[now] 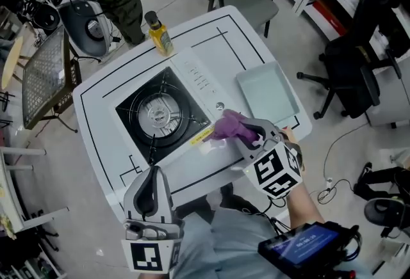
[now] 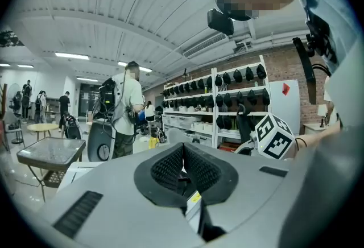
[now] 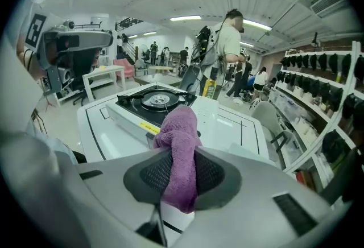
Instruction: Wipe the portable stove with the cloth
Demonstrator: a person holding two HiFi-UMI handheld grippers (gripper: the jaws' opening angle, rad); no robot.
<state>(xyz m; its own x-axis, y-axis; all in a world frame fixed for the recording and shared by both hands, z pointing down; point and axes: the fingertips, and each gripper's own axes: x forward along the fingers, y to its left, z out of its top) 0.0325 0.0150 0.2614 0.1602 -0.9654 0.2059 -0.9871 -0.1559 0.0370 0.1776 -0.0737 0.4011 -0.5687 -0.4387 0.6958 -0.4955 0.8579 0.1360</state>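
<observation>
At the near-left edge of the worktop [image 1: 218, 47] | left tongs [image 1: 152, 175] were pressed together, empty | portable stove [image 1: 160, 114] sat mid-worktop | purple cloth [image 1: 229, 125] hung just by its right end, touching or not, couldn't tell, pinched in right tongs [image 1: 248, 135] | pale tray [image 1: 269, 92] lay further right

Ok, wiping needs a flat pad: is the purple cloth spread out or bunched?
Bunched. The purple cloth is squeezed into a narrow wad between the jaws of the right gripper, with its ends sticking out past them.
</observation>
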